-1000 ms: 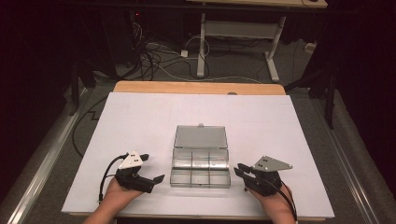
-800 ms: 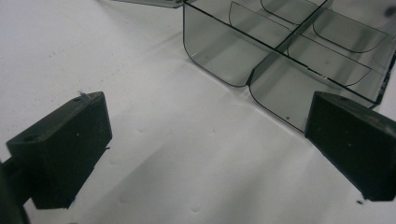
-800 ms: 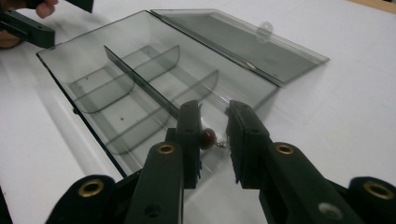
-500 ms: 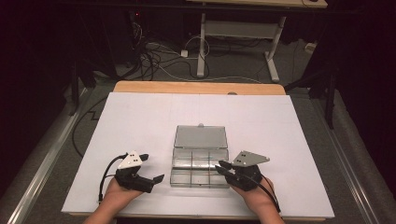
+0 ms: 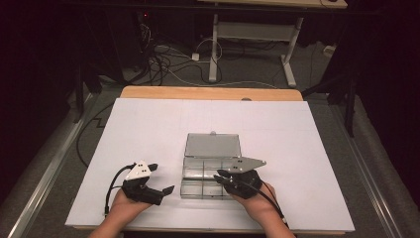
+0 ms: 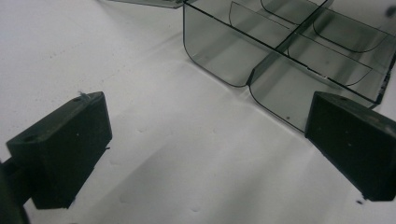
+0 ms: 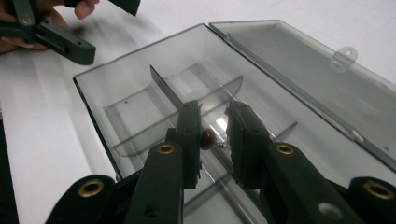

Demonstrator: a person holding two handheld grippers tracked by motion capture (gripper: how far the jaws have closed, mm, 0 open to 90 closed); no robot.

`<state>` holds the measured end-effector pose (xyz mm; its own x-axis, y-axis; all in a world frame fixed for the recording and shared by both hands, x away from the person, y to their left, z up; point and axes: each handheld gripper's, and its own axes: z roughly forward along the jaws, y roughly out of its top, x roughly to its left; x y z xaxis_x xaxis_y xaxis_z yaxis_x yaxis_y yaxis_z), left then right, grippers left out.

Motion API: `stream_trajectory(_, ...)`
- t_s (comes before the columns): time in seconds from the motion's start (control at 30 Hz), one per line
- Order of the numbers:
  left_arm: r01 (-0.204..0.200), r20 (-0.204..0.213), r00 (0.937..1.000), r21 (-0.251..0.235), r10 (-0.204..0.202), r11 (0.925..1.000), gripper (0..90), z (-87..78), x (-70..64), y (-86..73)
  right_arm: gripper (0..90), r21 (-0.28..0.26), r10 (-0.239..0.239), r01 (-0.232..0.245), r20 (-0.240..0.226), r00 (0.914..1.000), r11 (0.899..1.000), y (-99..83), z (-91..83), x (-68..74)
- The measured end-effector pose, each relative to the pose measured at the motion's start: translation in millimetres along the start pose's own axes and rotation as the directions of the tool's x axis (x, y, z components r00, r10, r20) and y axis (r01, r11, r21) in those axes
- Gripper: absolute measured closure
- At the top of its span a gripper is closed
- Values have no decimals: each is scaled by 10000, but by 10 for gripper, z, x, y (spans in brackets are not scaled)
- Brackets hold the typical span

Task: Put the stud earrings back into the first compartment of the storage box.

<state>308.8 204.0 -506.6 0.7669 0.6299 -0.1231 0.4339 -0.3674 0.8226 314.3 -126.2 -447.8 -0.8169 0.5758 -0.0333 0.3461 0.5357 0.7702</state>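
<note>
A clear plastic compartment box [image 5: 198, 187] lies near the table's front with its lid [image 5: 213, 145] laid open behind it. My right gripper [image 5: 218, 177] hangs over the box's front right compartments. In the right gripper view its jaws [image 7: 212, 122] stand narrowly apart on a small dark red bead [image 7: 208, 138] with a thin metal bit, above the box [image 7: 135, 88] and beside the lid [image 7: 303, 70]. My left gripper [image 5: 162, 178] rests open on the paper left of the box, with nothing between its jaws [image 6: 210, 121]. The box's near corner [image 6: 261, 56] lies just ahead of it.
White paper [image 5: 148, 124] covers the table, with a wooden edge [image 5: 208, 92] at the back. Cables and a desk frame [image 5: 247, 34] lie on the floor beyond. In the right gripper view the left gripper [image 7: 100, 23] and a hand sit at the top left.
My right gripper has moved left, from the paper right of the box to above its front right compartments. The left gripper has stayed put.
</note>
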Motion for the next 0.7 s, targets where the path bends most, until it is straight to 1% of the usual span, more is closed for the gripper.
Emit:
stream_trajectory(0.23, -2, 0, 10000, -5, 2, 10000, 1, 0, 0, 0, 756, -21, -217, 216, -247, 9995, 9998, 176, 95, 52)
stream_trajectory(0.4, -20, 9, 10000, -11, 20, 10000, 1, -1, -1, -1, 755, 118, -410, 414, -325, 9986, 9991, 283, 194, 88)
stream_trajectory(0.7, -14, 24, 10000, -20, 14, 10000, 1, -1, -1, -1, 753, 315, -391, 404, -426, 9983, 9987, 437, 378, 97)
